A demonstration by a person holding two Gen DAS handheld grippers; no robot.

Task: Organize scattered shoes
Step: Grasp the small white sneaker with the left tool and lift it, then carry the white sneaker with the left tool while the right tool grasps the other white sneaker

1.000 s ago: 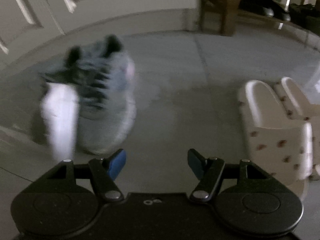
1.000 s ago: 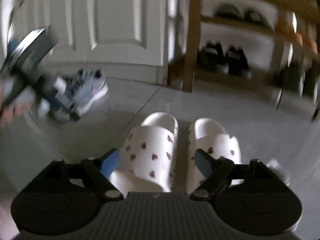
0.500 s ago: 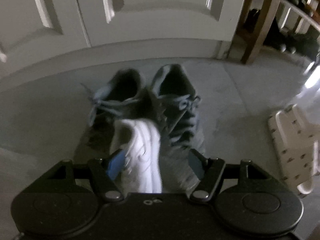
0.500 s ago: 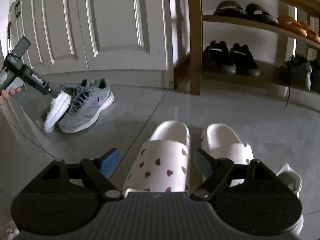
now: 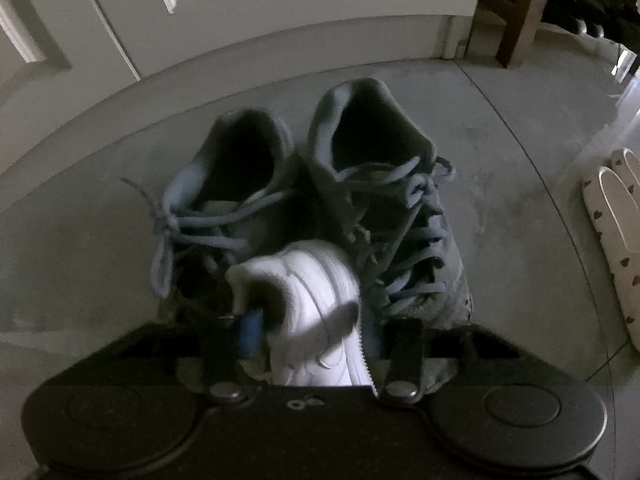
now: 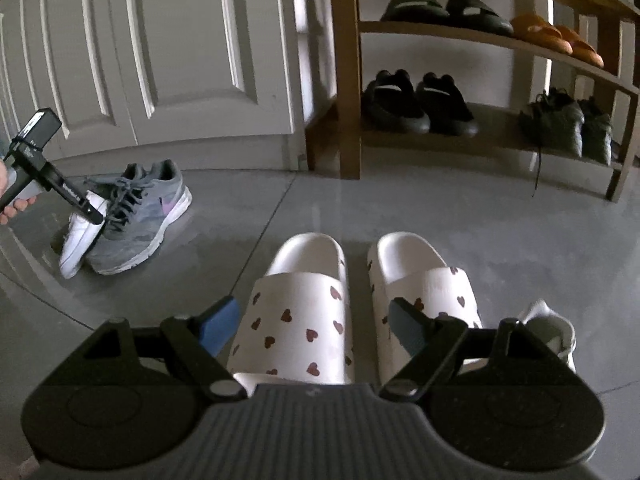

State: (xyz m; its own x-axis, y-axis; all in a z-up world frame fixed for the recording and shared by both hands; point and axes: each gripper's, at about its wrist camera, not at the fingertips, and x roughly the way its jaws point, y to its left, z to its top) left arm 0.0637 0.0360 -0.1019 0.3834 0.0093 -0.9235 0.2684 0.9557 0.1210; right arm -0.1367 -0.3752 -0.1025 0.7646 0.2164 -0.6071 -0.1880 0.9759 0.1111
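Both grippers are black, each with two round housings, silver pivot screws and blue finger pads; the left gripper (image 5: 308, 330) bears a small white mark on its smooth body, and the right gripper (image 6: 310, 322) has a grey ribbed one

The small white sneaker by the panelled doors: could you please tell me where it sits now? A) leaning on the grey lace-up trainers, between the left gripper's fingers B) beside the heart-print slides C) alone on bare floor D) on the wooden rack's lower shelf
A: the small white sneaker rests against the grey lace-up trainers, with the left gripper closed around its collar.
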